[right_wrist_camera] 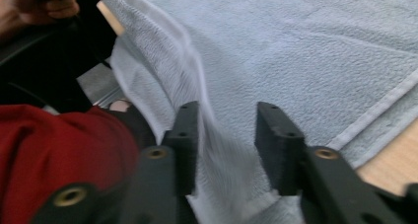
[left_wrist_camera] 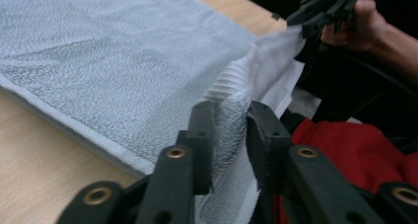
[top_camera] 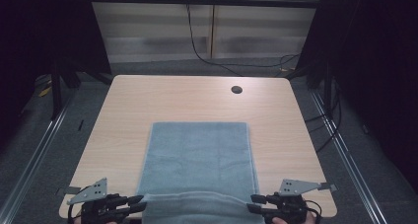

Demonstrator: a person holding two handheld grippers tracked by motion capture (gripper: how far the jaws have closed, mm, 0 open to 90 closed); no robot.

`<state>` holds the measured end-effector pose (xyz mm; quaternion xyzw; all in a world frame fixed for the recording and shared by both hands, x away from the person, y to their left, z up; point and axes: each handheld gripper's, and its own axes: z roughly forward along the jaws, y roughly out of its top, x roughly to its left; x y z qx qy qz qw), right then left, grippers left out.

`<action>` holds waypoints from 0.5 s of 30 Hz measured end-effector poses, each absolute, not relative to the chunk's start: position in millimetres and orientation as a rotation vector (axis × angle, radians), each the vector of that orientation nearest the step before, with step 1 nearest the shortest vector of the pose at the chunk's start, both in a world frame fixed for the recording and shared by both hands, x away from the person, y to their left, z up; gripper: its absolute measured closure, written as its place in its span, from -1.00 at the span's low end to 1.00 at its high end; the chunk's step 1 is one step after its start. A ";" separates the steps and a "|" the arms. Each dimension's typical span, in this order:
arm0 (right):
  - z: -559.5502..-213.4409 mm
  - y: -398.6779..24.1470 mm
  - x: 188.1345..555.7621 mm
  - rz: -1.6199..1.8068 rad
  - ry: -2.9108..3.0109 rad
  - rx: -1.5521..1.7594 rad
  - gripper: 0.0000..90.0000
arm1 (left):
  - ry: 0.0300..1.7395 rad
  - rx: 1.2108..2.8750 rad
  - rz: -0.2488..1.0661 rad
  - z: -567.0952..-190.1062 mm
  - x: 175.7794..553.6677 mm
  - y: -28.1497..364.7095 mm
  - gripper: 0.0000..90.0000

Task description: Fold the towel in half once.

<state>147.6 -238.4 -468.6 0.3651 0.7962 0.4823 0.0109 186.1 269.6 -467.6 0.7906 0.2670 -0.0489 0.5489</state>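
Nearest the camera, the near edge of the grey towel (top_camera: pixel 197 155) is lifted into a ridge that spans the gap between the two tongs at the near edge of the surface (top_camera: pixel 148 100). Beyond the ridge, the towel lies flat in the near middle of the surface, its long sides running near to far and its far edge stopping about halfway up the light wood top. A round cable hole (top_camera: pixel 237 90) sits in the far right part of the surface, well apart from the towel. The left tongs (top_camera: pixel 137 204) stand at the near left corner of the towel, carrying a grey three-cornered plate (top_camera: pixel 91 190) on top. In the left gripper view, the left tongs (left_wrist_camera: pixel 231 135) are spread slightly, with a bunched fold of towel (left_wrist_camera: pixel 123 61) between the two black jaws; the cloth touches the jaws, but a firm pinch cannot be confirmed. The right tongs (top_camera: pixel 254 204) stand at the near right corner, also carrying a grey plate (top_camera: pixel 296 186). In the right gripper view, the right tongs (right_wrist_camera: pixel 226 140) are spread, with the blurred towel (right_wrist_camera: pixel 296 51) edge hanging against one jaw and clear of the other. A red garment (right_wrist_camera: pixel 49 155) shows at the near side, below the surface edge.
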 end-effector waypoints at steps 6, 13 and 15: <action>-464.1 -244.5 156.2 1.536 2.434 1.168 0.23 | 0.645 1.816 -0.073 -459.1 201.2 272.8 0.42; -465.3 -235.4 198.4 1.484 2.428 1.142 0.21 | 0.715 1.866 -0.037 -466.2 254.8 251.1 0.47; -464.4 -233.2 213.3 1.472 2.408 1.140 0.20 | 0.746 1.881 -0.038 -467.8 269.0 244.6 0.47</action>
